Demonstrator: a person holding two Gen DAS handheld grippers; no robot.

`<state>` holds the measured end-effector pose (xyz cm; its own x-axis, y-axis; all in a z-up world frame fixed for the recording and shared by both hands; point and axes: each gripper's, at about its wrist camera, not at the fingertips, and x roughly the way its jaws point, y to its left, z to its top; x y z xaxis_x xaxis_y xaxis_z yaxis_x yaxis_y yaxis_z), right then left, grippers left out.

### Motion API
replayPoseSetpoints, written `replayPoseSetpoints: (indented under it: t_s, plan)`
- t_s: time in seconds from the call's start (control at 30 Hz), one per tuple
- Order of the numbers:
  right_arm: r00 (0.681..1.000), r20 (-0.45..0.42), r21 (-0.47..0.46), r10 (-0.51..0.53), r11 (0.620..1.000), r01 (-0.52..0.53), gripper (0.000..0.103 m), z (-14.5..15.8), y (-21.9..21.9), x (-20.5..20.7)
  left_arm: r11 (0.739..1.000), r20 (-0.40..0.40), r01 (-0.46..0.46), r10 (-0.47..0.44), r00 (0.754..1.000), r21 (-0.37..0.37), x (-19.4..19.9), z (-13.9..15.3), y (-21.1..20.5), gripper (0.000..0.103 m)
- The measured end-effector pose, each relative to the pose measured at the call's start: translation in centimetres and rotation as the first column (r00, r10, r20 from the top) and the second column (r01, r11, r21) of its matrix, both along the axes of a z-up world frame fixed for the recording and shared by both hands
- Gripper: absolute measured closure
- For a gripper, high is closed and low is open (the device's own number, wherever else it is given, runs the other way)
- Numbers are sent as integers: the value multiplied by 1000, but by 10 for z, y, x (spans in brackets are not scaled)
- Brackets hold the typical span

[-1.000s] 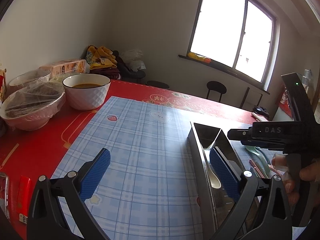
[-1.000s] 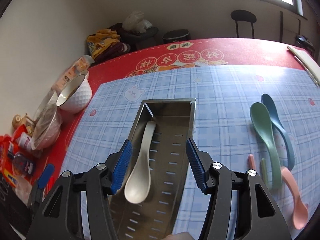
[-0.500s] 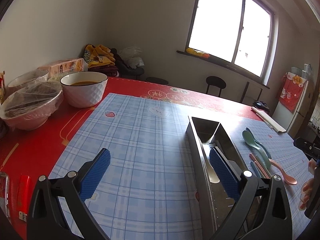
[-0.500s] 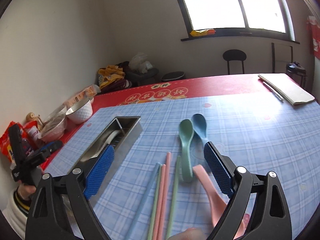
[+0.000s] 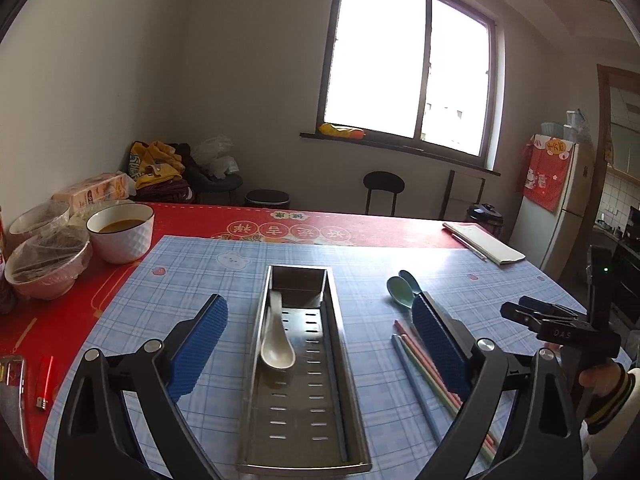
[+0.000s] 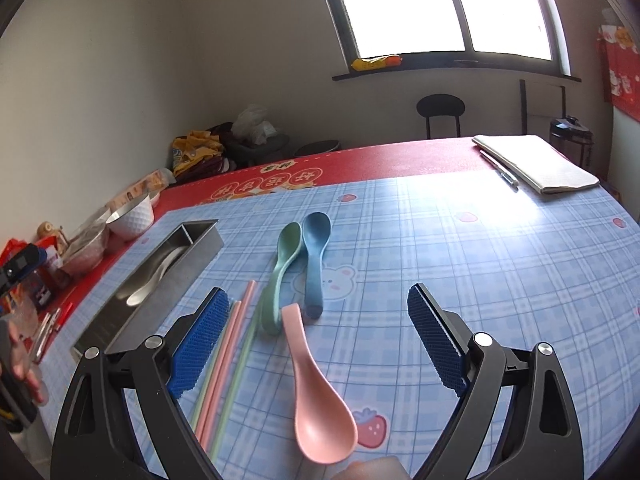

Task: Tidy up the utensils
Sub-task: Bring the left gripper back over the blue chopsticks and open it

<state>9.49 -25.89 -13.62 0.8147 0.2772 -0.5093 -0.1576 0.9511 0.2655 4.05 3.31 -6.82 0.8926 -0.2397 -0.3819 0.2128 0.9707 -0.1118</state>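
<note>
A steel utensil tray (image 5: 344, 392) lies on the blue checked mat with a white spoon (image 5: 276, 344) inside; it also shows in the right wrist view (image 6: 120, 320). My left gripper (image 5: 320, 340) is open and empty, straddling the tray. My right gripper (image 6: 316, 340) is open and empty above a pink spoon (image 6: 316, 396). A green spoon (image 6: 280, 272) and a blue spoon (image 6: 314, 260) lie just beyond it. Pink and green chopsticks (image 6: 228, 364) lie to its left; chopsticks (image 5: 424, 376) also show in the left wrist view.
A white bowl of soup (image 5: 120, 232) and wrapped bowls (image 5: 44, 264) stand at the left on the red tablecloth (image 5: 400, 228). A folded white cloth (image 6: 536, 168) lies at the far right. A lighter (image 5: 44, 380) lies near the left edge.
My left gripper has swung right and now centres on the tray. My right gripper has left the tray and moved right over the loose spoons, now nearer the pink spoon.
</note>
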Motion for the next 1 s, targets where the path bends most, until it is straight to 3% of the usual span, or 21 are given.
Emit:
replayPoseSetpoints:
  t_s: [0.13, 0.27, 0.4, 0.53, 0.63, 0.77, 1.0]
  plan:
    - [1000, 14, 47, -2, 999, 1, 15, -1, -9, 3, 1000, -62, 12, -11, 998, 21, -2, -8, -37, 22]
    - [999, 32, 41, 10, 999, -11, 15, -3, -11, 2, 991, -117, 19, -3, 993, 133, 4, -22, -80, 41]
    - [999, 39, 65, 27, 997, -29, 15, -4, -14, -2, 983, -209, 61, -25, 978, 171, 17, -45, -108, 44]
    - [999, 41, 101, 33, 994, -37, 15, -6, -18, -3, 981, -313, 80, -21, 950, 179, 33, -71, -117, 49]
    - [999, 42, 121, 23, 992, -28, 15, -7, -22, -4, 981, -387, 103, -30, 922, 167, 41, -89, -119, 63]
    - [998, 52, 130, 26, 991, -33, 15, -7, -22, -6, 979, -429, 139, -63, 901, 147, 44, -101, -122, 84]
    - [997, 59, 118, 42, 992, -48, 15, -6, -19, -8, 979, -468, 142, -58, 882, 145, 55, -110, -125, 86]
